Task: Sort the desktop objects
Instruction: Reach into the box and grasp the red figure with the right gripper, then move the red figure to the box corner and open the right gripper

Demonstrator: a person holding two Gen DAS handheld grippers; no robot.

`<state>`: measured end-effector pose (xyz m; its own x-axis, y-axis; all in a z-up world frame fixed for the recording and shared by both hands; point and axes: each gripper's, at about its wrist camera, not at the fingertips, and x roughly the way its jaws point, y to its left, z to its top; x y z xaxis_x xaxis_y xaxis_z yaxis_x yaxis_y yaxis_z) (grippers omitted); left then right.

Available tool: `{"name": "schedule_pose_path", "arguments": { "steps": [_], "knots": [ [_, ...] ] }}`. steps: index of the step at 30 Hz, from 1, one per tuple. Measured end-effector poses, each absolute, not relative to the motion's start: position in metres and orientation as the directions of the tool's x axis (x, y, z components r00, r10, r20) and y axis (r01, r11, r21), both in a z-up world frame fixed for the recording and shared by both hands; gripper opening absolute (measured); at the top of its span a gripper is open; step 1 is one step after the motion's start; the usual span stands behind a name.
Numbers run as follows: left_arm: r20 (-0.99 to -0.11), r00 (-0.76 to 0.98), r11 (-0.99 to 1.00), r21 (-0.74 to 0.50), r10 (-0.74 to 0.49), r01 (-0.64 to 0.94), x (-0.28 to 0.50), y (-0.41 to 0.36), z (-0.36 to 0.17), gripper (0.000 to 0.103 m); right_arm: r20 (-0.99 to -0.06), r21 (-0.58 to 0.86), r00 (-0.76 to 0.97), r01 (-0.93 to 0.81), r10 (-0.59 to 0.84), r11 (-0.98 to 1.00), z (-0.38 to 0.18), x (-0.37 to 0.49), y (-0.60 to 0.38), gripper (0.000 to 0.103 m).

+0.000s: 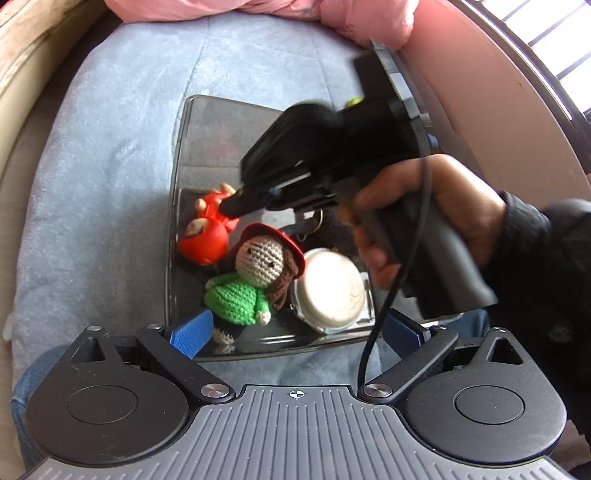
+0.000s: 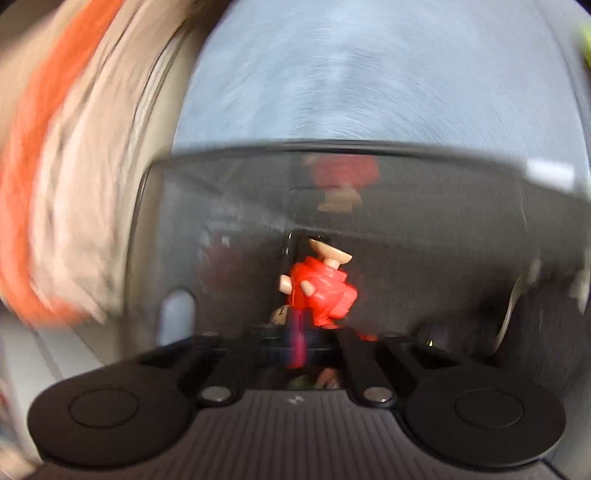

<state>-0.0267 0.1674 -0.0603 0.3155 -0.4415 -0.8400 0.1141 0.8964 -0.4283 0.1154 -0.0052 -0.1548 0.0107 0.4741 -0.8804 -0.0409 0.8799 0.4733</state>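
A dark tray (image 1: 190,122) lies on a pale blue blanket. In it are a red crab-like toy (image 1: 205,240), a crochet doll (image 1: 251,280) in green with a red hat, and a round white-lidded tin (image 1: 328,291). A hand (image 1: 436,218) holds my right gripper (image 1: 232,206), which is shut, its tip against the top of the red toy. The blurred right wrist view shows the red toy (image 2: 321,291) just past the shut right gripper (image 2: 299,326); whether a thin part is pinched I cannot tell. My left gripper (image 1: 295,332) stands open over the tray's near edge, holding nothing.
The blue blanket (image 1: 110,184) spreads around the tray, with pink fabric (image 1: 258,11) at the back and a wooden edge (image 1: 22,55) on the left. A metal ring (image 1: 312,225) lies in the tray under the right gripper. Orange and beige cloth (image 2: 55,184) is on the left.
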Motion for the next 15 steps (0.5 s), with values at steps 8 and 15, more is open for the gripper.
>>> {"name": "schedule_pose_path", "arguments": {
  "steps": [8, 15],
  "knots": [
    [-0.841, 0.303, 0.893, -0.424, -0.449, 0.147, -0.029, 0.159, -0.06, 0.1, -0.937, 0.306, 0.109, -0.207, 0.333, 0.929, -0.152, 0.107, -0.003, 0.068],
    [-0.841, 0.296, 0.891, -0.431, -0.453, 0.14, -0.028, 0.16, -0.064, 0.1, -0.949, 0.262, 0.077, -0.35, 0.306, 0.899, -0.176, 0.103, 0.03, 0.06]
  ]
}}
